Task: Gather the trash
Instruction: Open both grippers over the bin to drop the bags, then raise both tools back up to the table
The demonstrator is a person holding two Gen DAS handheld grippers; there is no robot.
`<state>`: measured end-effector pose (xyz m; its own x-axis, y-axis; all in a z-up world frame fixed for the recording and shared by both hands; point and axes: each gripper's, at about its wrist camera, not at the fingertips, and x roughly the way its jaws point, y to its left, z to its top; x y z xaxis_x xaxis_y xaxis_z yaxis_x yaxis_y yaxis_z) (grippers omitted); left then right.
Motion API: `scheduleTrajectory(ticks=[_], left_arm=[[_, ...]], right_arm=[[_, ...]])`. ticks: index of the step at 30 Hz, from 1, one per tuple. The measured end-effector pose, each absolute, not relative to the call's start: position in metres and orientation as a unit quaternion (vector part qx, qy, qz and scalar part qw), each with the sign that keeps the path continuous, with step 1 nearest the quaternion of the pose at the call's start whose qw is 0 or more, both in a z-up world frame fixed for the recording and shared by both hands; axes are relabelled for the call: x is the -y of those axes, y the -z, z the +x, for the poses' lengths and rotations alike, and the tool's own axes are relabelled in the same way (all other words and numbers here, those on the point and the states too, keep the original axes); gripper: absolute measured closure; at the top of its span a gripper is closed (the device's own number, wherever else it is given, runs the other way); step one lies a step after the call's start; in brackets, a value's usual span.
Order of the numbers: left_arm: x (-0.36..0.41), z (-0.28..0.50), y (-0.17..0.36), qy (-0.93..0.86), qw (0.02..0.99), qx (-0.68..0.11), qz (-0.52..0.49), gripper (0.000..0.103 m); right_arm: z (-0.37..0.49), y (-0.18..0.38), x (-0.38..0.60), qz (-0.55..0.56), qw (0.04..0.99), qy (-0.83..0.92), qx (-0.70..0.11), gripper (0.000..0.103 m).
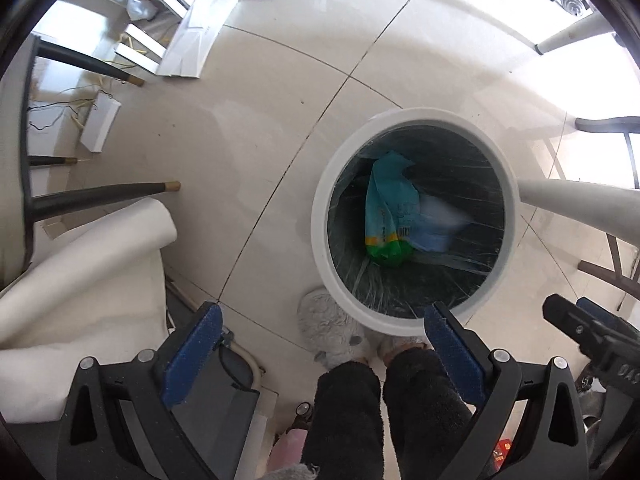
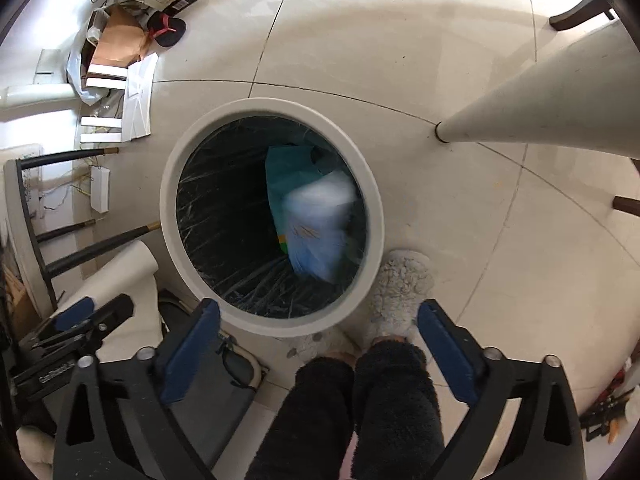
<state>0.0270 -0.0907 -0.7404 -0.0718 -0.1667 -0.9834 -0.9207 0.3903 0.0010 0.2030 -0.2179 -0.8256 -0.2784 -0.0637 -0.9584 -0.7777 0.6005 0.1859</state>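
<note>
Both the left gripper (image 1: 320, 320) and right gripper (image 2: 318, 316) gape wide, empty, above the round white bin (image 1: 320, 216), dark-lined, holding a crinkly teal bag (image 1: 386, 208); bare glossy floor tiles (image 1: 260, 120) surround it.

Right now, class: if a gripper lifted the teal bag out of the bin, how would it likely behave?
The teal bag looks creased and slumped against the bin liner, so it is probably floppy. Its thin plastic look suggests it is light. Its glossy film may be slippery between pads.
</note>
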Motion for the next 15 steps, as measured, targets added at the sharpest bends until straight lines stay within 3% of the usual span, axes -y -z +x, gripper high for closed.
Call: scheduleTrajectory(ticks=[15], left_arm=[[0.112, 0.022, 0.605, -0.35, 0.555, -0.635, -0.408, 0.0]], right_arm=[[0.19, 0.68, 0.229, -0.342, 0.576, -0.342, -0.658, 0.001]])
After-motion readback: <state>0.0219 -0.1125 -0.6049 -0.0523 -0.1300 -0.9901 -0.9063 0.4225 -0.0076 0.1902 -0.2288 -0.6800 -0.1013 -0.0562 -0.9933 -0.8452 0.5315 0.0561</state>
